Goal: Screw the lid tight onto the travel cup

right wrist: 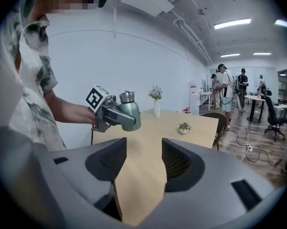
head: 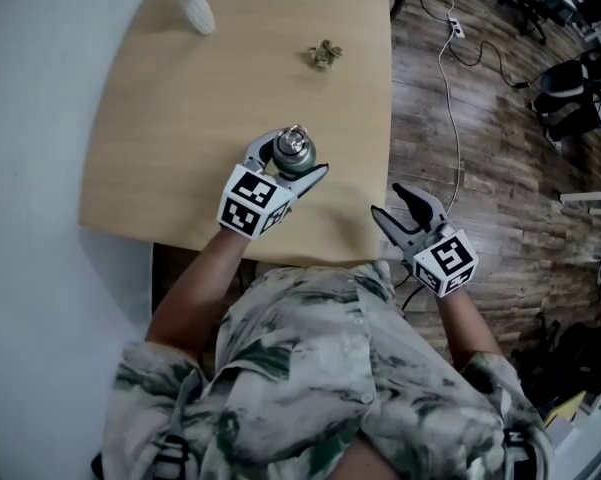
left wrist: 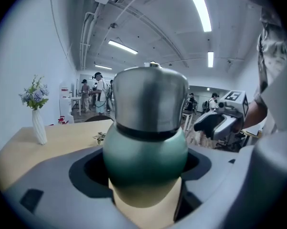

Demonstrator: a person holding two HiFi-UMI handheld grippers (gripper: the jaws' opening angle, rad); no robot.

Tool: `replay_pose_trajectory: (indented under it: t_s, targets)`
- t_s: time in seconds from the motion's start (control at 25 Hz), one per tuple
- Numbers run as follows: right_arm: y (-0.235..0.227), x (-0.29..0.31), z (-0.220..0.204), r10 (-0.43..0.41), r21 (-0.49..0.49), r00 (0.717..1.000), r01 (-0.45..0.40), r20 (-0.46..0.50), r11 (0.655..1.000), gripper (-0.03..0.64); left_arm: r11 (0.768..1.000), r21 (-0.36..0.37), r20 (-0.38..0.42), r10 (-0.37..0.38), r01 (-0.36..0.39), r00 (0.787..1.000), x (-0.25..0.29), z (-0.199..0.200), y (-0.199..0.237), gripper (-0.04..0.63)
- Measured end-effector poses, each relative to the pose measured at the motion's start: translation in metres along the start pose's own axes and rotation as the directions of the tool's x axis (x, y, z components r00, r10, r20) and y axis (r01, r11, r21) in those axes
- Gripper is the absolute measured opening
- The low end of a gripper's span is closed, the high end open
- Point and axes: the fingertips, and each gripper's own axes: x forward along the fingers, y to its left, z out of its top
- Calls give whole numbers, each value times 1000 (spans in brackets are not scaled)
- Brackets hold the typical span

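My left gripper [head: 289,161] is shut on the travel cup [head: 293,154], a green body [left wrist: 145,159] with a silver lid [left wrist: 150,99] sitting on top. In the right gripper view the cup [right wrist: 128,113] hangs upright above the near left part of the wooden table [right wrist: 148,142], clear of its top. My right gripper [head: 387,200] stands open at the table's near right corner, nothing between its fingers [right wrist: 179,159]. It is apart from the cup, to its right, and shows in the left gripper view as the right gripper [left wrist: 218,123].
A white vase with flowers [head: 195,8] stands at the table's far left corner, and a small ornament [head: 324,55] lies at the far middle. A white cable [head: 450,88] runs over the wooden floor on the right. People and desks are far back in the room.
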Motion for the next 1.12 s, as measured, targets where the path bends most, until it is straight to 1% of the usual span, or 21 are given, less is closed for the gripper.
replay_pose_trajectory:
  t_s: [0.08, 0.16, 0.32, 0.44, 0.56, 0.68, 0.84, 1.04, 1.12]
  targets:
    - [7, 3, 13, 25, -1, 999, -25, 19, 1000, 247, 999, 13, 0, -45, 45, 999, -15, 10, -8, 388]
    - [15, 4, 27, 48, -25, 998, -47, 34, 999, 247, 995, 26, -1, -93, 93, 996, -32, 19, -17, 388]
    - [38, 3, 49, 111, -64, 992, -108, 58, 992, 242, 983, 38, -19, -180, 180, 984, -63, 25, -39, 389]
    - [50, -1, 71, 160, -110, 985, -152, 65, 982, 242, 966, 61, -35, -250, 252, 968, -80, 35, -56, 390]
    - [63, -3, 98, 235, -124, 969, -224, 79, 967, 242, 939, 94, -59, -326, 330, 944, -93, 43, -70, 390]
    - [86, 0, 122, 331, -156, 940, -316, 81, 936, 244, 911, 120, -69, -390, 395, 918, -106, 40, -76, 390]
    - [106, 3, 157, 447, -189, 891, -427, 81, 884, 249, 874, 135, -64, -462, 467, 884, -118, 47, -82, 390]
    - [132, 14, 181, 568, -213, 820, -544, 69, 812, 258, 816, 164, -80, -549, 555, 832, -134, 43, -93, 390]
    - [143, 13, 188, 616, -220, 785, -590, 67, 776, 265, 796, 167, -93, -575, 582, 813, -138, 43, -102, 390]
